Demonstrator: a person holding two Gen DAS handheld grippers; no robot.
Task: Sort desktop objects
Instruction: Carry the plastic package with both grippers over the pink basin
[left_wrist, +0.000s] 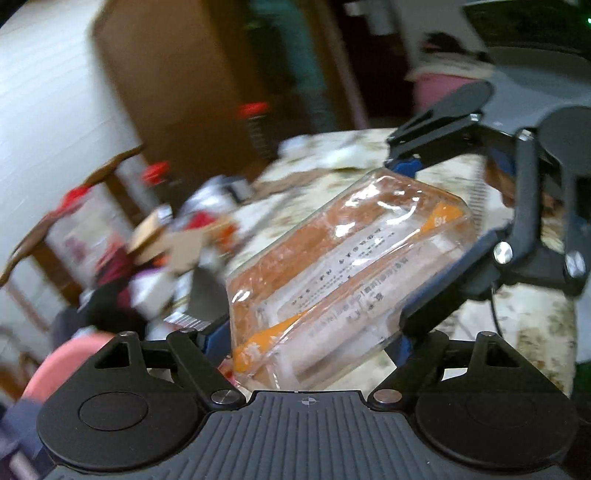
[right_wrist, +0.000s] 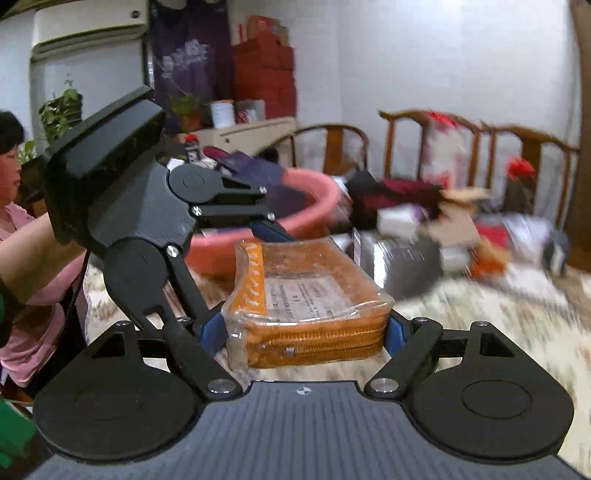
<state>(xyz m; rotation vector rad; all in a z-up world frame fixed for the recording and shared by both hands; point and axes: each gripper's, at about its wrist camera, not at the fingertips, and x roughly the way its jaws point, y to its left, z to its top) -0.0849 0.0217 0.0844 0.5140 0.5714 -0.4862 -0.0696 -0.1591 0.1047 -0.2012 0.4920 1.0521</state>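
two grippers share one load here: an orange zipped pouch (right_wrist: 306, 306) sealed in clear plastic wrap, held off the patterned tablecloth (right_wrist: 498, 321) between them. in the right wrist view the right gripper (right_wrist: 306, 332) has the near, zipper end of the pouch sitting between its blue pads (right_wrist: 212, 332), which look pressed against both short sides; the jaws stand wide because the pouch itself is wide. the left gripper (right_wrist: 273, 229) comes in from the upper left of that view and meets the far end of the same pouch, just in front of the pink basin (right_wrist: 317, 199).

in the left wrist view the pouch (left_wrist: 343, 273) runs diagonally, its long axis going from low left up toward the right gripper (left_wrist: 443, 206) at the upper right. the left gripper (left_wrist: 306, 332) has the low end between its jaws, blue pads touching the wrap on either side, spread wide and clamped on it as far as i can tell through the blur.

so the pouch lies lengthwise between the two tools, one at each end, neither clearly nearer. the basin sits just beyond the pouch's far end, on the left gripper's side; a heap of boxes and packets (right_wrist: 461, 221) lies farther right. my guess is the basin is the likely drop spot, and one gripper would need to let go first. slippery wrap could let the pouch slide.
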